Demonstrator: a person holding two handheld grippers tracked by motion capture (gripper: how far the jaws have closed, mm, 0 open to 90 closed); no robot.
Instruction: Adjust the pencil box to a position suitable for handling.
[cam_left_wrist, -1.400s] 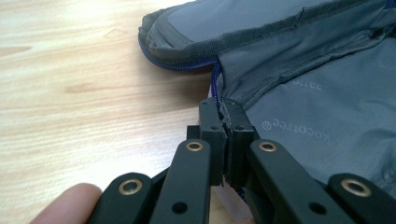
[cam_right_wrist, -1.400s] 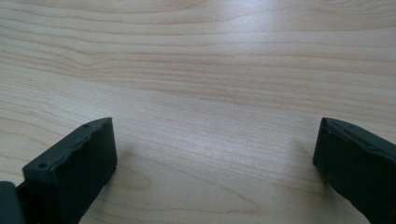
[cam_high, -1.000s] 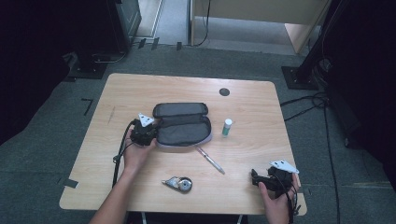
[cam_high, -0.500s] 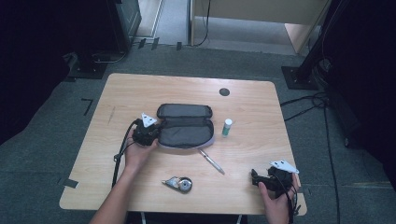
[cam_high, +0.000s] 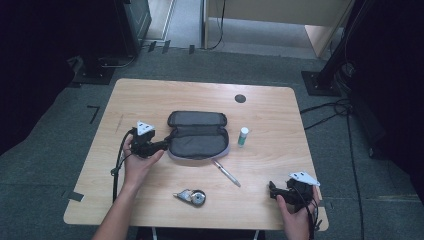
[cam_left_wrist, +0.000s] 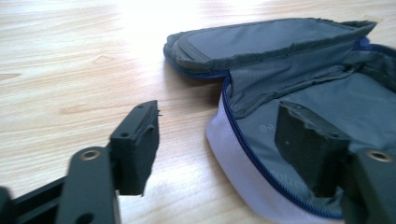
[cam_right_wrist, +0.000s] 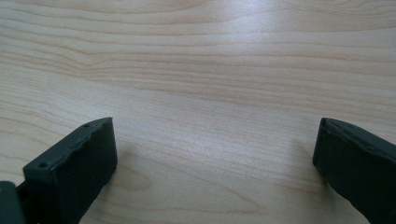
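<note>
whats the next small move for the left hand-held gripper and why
Probably swing toward the pen. The left hand-held gripper has just been opening; its pads press on nothing, with the pouch edge loose between them. The pouch lies unzipped with its flap back, and the pen lies just outside it.

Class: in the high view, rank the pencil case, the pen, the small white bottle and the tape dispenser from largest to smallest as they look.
1. Pencil case, clearly largest.
2. Pen, longest of the rest but thin.
3. Tape dispenser.
4. Small white bottle; close to the dispenser in size, so that order is unsure.
</note>
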